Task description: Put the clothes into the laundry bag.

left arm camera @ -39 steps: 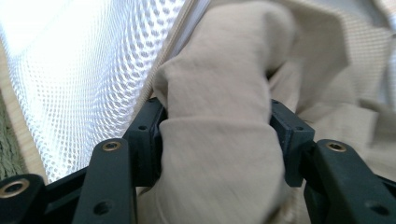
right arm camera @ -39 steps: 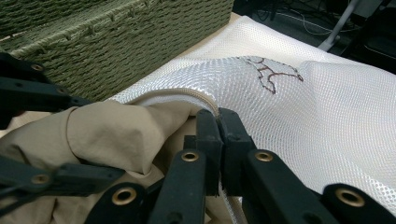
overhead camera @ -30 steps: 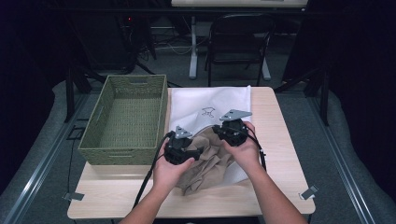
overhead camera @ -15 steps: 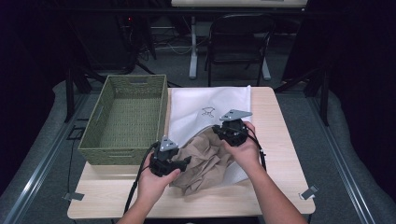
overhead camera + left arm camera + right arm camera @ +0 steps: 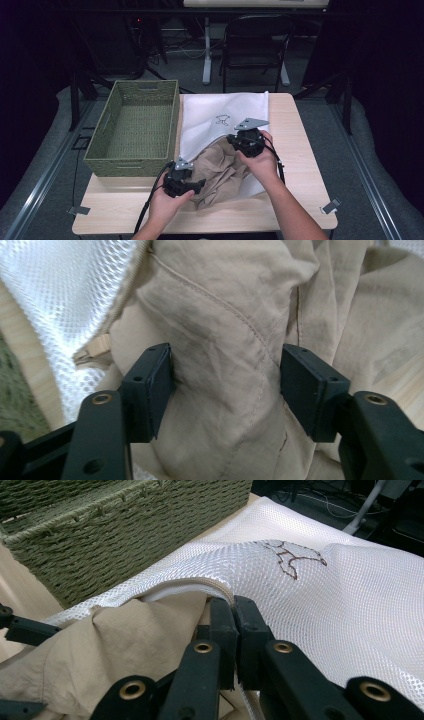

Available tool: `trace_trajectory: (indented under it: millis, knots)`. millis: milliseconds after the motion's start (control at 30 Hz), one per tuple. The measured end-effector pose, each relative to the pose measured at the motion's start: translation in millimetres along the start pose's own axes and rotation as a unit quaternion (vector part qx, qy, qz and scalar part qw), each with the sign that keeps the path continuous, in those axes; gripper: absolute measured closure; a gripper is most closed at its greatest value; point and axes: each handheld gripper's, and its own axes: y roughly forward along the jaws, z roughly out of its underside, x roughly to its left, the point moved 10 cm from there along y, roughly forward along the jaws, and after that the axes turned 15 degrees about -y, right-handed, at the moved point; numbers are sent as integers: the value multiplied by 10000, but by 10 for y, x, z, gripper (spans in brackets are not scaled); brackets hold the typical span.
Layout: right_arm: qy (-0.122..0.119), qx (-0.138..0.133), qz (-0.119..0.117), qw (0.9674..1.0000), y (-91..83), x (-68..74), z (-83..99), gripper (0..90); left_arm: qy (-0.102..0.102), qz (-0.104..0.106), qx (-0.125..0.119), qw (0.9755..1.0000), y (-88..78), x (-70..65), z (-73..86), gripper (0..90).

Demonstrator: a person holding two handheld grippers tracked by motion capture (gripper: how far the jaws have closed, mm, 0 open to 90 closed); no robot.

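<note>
High view: a white mesh bag [image 5: 225, 120] lies flat on the wooden table [image 5: 300, 150], with a crumpled tan garment [image 5: 220, 170] spilling out of its near edge. The right gripper [image 5: 235, 140] sits at the bag's opening, its jaws pressed together on the zippered rim of the mesh. The left gripper [image 5: 197, 186] is nearer the person, at the garment's near-left corner, and its jaws have just been opening.

Left gripper view: the two black pads [image 5: 150, 385] stand apart with a thick fold of the tan garment [image 5: 225, 365] bulging between them. The cloth fills the gap and brushes the inner face of each pad, yet it keeps its loose, rounded shape and is not pinched. Beyond the left pad the white mesh bag [image 5: 60, 295] and its zipper edge lie just beside the fold.

Right gripper view: the right gripper [image 5: 234, 605] has its fingers together, clamped on the bag's zippered rim, which arches up over the fingertips. The tan garment [image 5: 125, 640] lies just under that lifted rim, to the left of the fingers. The white mesh bag [image 5: 350, 605] stretches away beyond the fingertips, and a green woven basket [image 5: 100, 535] stands farther off, to the left of them.
</note>
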Motion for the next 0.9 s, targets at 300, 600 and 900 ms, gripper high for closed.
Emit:
trace_trajectory:
  millis: [300,600,900]
  knots:
    - [-36,6,-34,10000,5,34,-2,881,181,-203,133,9995,163,9,94,384]
    - [-68,40,-53,10000,22,61,10,882,269,-416,148,9987,221,77,131,572]
    - [-81,43,-57,9999,30,70,24,882,301,-472,155,9983,235,88,136,696]
